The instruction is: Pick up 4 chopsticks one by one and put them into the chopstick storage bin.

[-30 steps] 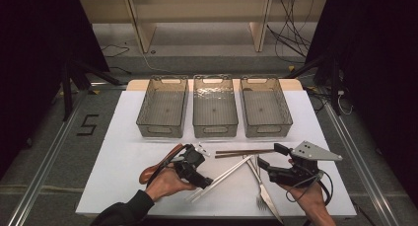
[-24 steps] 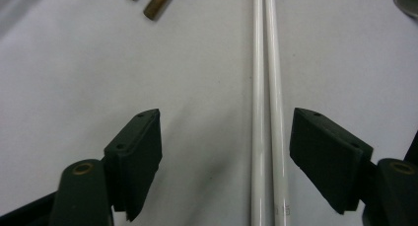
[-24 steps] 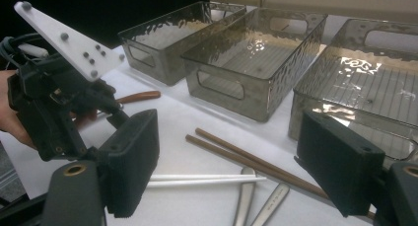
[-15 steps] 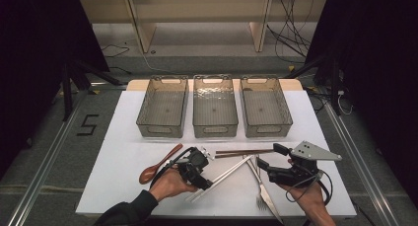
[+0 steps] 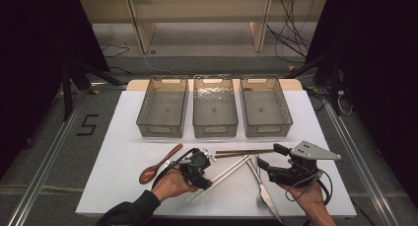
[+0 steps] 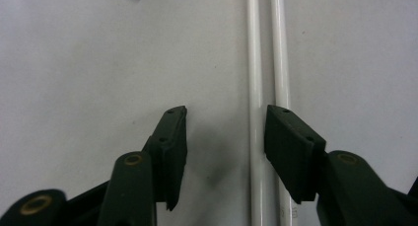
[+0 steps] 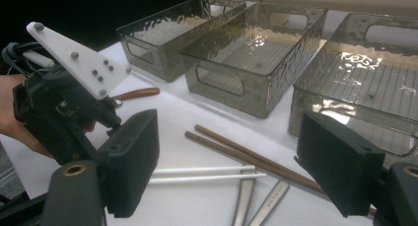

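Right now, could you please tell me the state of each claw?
Left claw: open, just been closing around the white chopsticks, not yet pressing them.
Right claw: open, holding nothing.

A white table (image 5: 123,186) stands in the middle of a dim room, the brightest surface here, lit from above. Beneath and around it lies a grey floor (image 5: 54,152), with metal rails (image 5: 47,167) running along both sides of the table. A black numeral 5 (image 5: 87,125) is marked on the floor to the left. Dark curtains or panels (image 5: 44,33) close off both sides, black stand legs (image 5: 69,83) splaying out at their feet. Beyond the table stands pale wooden furniture (image 5: 140,23), perhaps a shelf or bench, its uprights catching the light. Black cables (image 5: 291,28) trail loosely across the floor at the back right.
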